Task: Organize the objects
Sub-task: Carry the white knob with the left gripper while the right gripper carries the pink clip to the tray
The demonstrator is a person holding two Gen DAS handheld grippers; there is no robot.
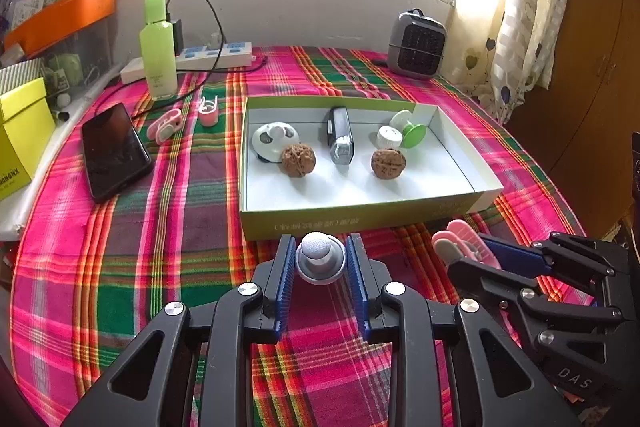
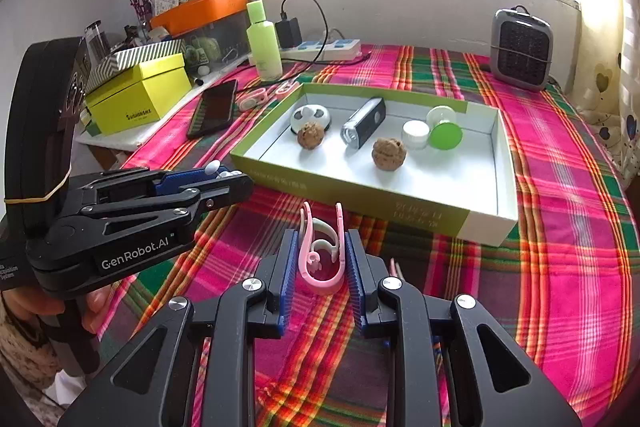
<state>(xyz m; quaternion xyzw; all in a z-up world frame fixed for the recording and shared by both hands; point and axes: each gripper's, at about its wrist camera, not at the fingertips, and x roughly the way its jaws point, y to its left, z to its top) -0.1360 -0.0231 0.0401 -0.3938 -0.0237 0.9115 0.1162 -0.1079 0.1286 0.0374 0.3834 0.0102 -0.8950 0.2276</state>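
While tongs (image 2: 320, 259) grip clip (image 2: 322, 251), box (image 2: 486, 227) near.

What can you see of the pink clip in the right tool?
The pink clip is a glossy plastic U shape: two long pink arms joined at a rounded bend, with a white curved spring piece between them. It stands upright, bend toward the camera and open tips pointing away. The right tool is shut on it, blue ribbed pads pressing both arms. It sits in front of the box's near wall, above the plaid cloth.
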